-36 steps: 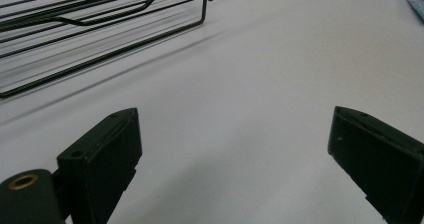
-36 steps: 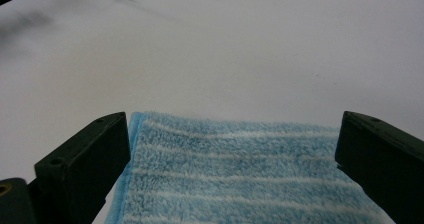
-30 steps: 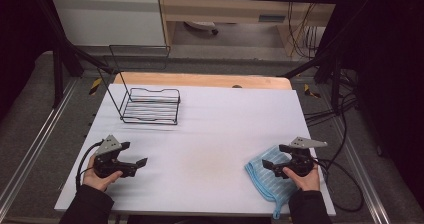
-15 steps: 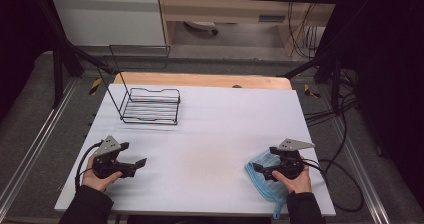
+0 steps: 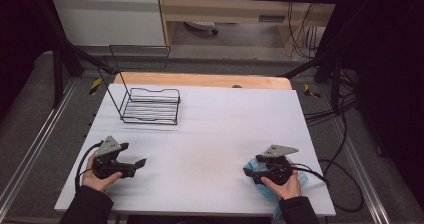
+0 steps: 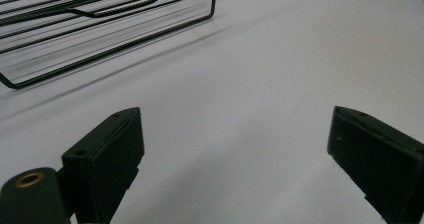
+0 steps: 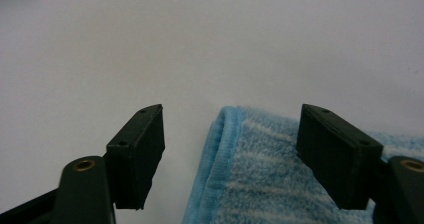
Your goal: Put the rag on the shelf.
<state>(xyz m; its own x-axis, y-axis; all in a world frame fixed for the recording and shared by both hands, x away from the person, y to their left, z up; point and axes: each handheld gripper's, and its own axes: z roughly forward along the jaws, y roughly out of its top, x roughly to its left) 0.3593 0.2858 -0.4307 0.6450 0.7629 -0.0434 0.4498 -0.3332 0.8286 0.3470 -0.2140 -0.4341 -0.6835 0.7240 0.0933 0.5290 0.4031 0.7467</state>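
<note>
A light blue towel [image 5: 260, 190] lies crumpled at the table's front right, partly under my right hand. My right gripper [image 5: 251, 172] points left over it. In the right gripper view the towel's hemmed edge [image 7: 220, 154] runs up between the jaws of the right gripper [image 7: 232, 119]. These jaws have just been closing, but the pads stand apart from the cloth. My left gripper [image 5: 140, 163] rests at the front left, pointing right. In the left gripper view the left gripper [image 6: 235, 149] has its jaws wide open over bare white table.
A black wire rack [image 5: 150, 106] stands at the back left of the white table [image 5: 215, 129]; its base wires [image 6: 100, 14] also show in the left gripper view. A wooden board edge [image 5: 200, 79] runs along the back. Cables hang off the right side.
My right hand has slid left over the blue towel, bringing its jaws to the towel's left edge. The left hand has stayed put.
</note>
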